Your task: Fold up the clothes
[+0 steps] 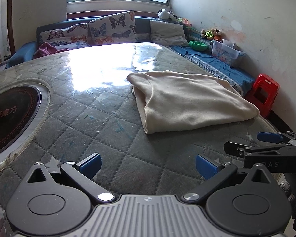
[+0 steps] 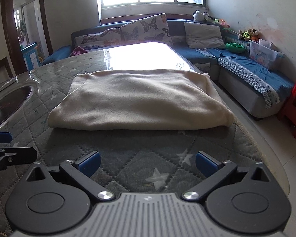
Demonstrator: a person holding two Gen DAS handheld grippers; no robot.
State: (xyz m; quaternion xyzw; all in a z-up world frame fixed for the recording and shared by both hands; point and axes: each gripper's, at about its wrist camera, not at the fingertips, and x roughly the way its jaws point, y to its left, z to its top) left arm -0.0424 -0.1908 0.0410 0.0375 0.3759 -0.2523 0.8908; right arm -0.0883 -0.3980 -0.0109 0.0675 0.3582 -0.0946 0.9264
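A cream garment (image 1: 189, 100) lies folded into a thick rectangle on the quilted table top (image 1: 100, 122). In the right wrist view the same cream garment (image 2: 140, 102) fills the middle, its folded edge facing me. My left gripper (image 1: 148, 166) hovers open near the table's front, short of the garment and to its left, with nothing between its blue pads. Open too, my right gripper (image 2: 148, 165) sits just in front of the garment's near edge, apart from it. The right gripper also shows at the right edge of the left wrist view, as the right gripper (image 1: 266, 144).
A round dark inset hob (image 1: 11, 118) sits in the table at the left. Behind the table runs a blue sofa (image 2: 246, 67) with butterfly cushions (image 1: 112, 28), a green bowl (image 1: 198, 45) and a clear bin (image 1: 226, 52). A red stool (image 1: 263, 92) stands on the floor at right.
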